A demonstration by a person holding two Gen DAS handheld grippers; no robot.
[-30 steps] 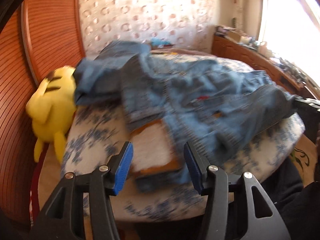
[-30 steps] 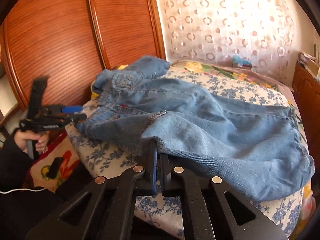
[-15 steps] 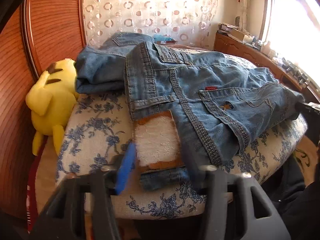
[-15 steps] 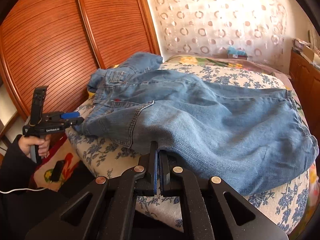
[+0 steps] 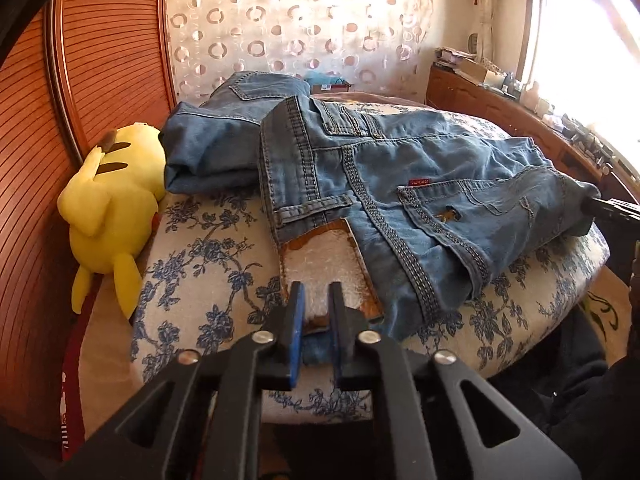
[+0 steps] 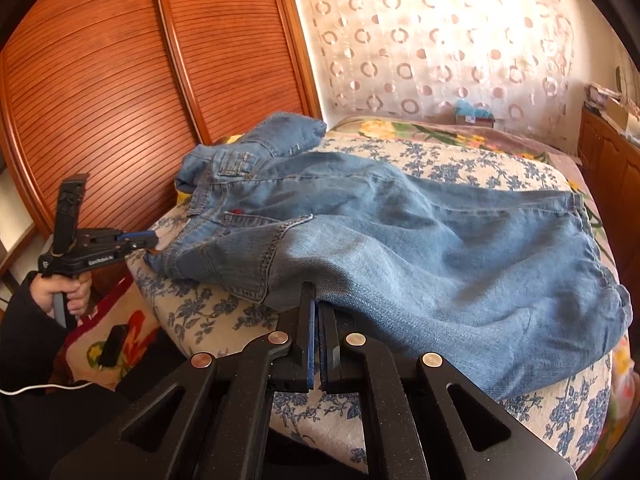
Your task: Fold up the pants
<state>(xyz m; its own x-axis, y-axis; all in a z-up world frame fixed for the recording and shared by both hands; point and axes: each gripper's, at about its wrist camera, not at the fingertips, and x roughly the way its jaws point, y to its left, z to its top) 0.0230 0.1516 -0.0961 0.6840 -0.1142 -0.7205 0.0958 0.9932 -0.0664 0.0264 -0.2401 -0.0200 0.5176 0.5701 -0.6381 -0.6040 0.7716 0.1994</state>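
Note:
Light blue jeans (image 5: 400,184) lie spread across the flowered bed (image 5: 200,272), back side up, with a white and brown waistband patch (image 5: 324,268) near the front edge. My left gripper (image 5: 316,300) has the waistband edge below that patch between its blue pads, and its jaws are opening slightly. The right wrist view shows the jeans (image 6: 420,232) running to the right, with the left gripper (image 6: 140,236) at the waistband corner. At the near edge of the denim my right gripper (image 6: 316,300) is shut on a fold of the jeans.
A second pair of jeans (image 5: 216,148) sits folded at the back left beside a yellow plush toy (image 5: 112,208). Wooden slatted doors (image 6: 120,80) stand left of the bed. A cluttered wooden sideboard (image 5: 500,104) runs along the right. A patterned rug (image 6: 116,340) covers the floor.
The left gripper's jaws went from wide apart to narrow around the waistband edge. The jeans, blurred a second ago, now lie still. The right gripper kept its grip.

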